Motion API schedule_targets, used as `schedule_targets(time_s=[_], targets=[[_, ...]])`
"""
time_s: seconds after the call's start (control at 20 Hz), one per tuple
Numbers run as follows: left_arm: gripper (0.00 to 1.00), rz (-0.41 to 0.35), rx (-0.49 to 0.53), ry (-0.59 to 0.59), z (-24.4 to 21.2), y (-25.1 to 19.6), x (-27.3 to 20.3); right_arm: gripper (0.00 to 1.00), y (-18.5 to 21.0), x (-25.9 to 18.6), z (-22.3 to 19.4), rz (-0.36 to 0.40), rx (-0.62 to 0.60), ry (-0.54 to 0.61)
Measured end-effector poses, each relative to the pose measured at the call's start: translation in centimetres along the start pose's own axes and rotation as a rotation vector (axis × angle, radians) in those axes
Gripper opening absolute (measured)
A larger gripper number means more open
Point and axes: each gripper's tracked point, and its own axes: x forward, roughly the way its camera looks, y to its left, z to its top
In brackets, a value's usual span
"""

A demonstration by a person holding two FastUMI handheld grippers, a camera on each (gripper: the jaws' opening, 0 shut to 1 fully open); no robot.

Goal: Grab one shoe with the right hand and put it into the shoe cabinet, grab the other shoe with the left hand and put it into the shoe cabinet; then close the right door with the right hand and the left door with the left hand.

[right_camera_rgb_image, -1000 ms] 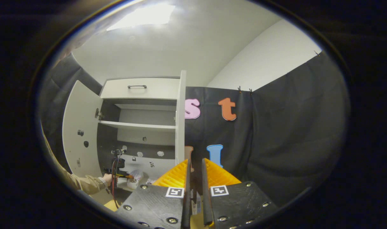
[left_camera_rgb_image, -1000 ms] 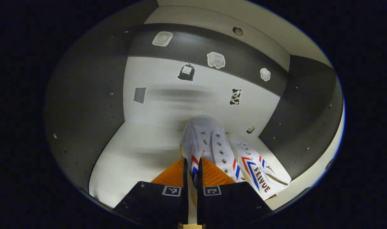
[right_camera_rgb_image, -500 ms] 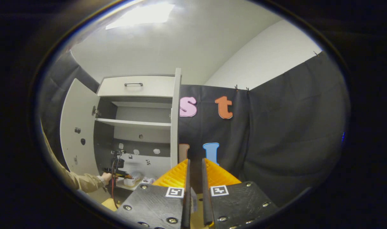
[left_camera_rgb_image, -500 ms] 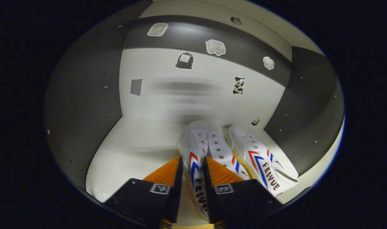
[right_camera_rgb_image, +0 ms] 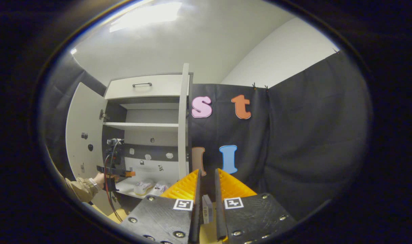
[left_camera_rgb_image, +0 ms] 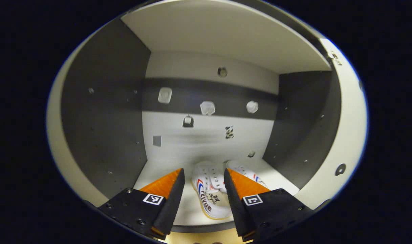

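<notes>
While both shoes [left_camera_rgb_image: 209,193] lie lengthwise, toes inward (side by side), left jaws gape, right jaws nearly closed

Cabinet floor [left_camera_rgb_image: 158,171] is bare left of the two shoes [left_camera_rgb_image: 209,189], which lie side by side toward the right wall [left_camera_rgb_image: 294,142]. Both doors stand open: left door [right_camera_rgb_image: 82,135], right door [right_camera_rgb_image: 182,125]. Shelf [right_camera_rgb_image: 141,126] overhead limits height.

Your two handheld grippers, seen close up.

Your left gripper [left_camera_rgb_image: 203,189] and right gripper [right_camera_rgb_image: 206,189] each have ribbed wedge fingers on dark blocks studded with screws and square black-and-white markers; your tan sleeve [right_camera_rgb_image: 78,189] and red and black cables [right_camera_rgb_image: 108,176] trail behind the left one.
</notes>
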Motion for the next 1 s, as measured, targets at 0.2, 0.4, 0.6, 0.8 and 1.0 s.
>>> schedule_targets(time_s=[0.2,0.4,0.6,0.8,1.0], targets=[[0.74,-0.013,0.028,-0.098,3.3,-2.0,-7.0,0.19,-0.2,0.3,-0.9,0.029,0.004,0.022],[0.96,-0.006,0.081,-0.146,4.7,-3.8,-13.3,0.31,-0.4,0.8,-2.0,0.064,0.006,0.054],[0.96,0.002,0.056,-0.157,4.7,-4.9,-18.5,0.49,-0.1,1.7,-3.0,0.119,0.013,0.079],[0.96,0.048,0.048,-0.159,4.9,-4.4,-22.9,0.82,-0.2,3.5,-3.5,0.153,0.016,0.081],[0.96,0.109,0.042,-0.189,5.9,-3.4,-26.5,0.9,-0.5,6.0,-6.0,0.159,0.006,0.124]])
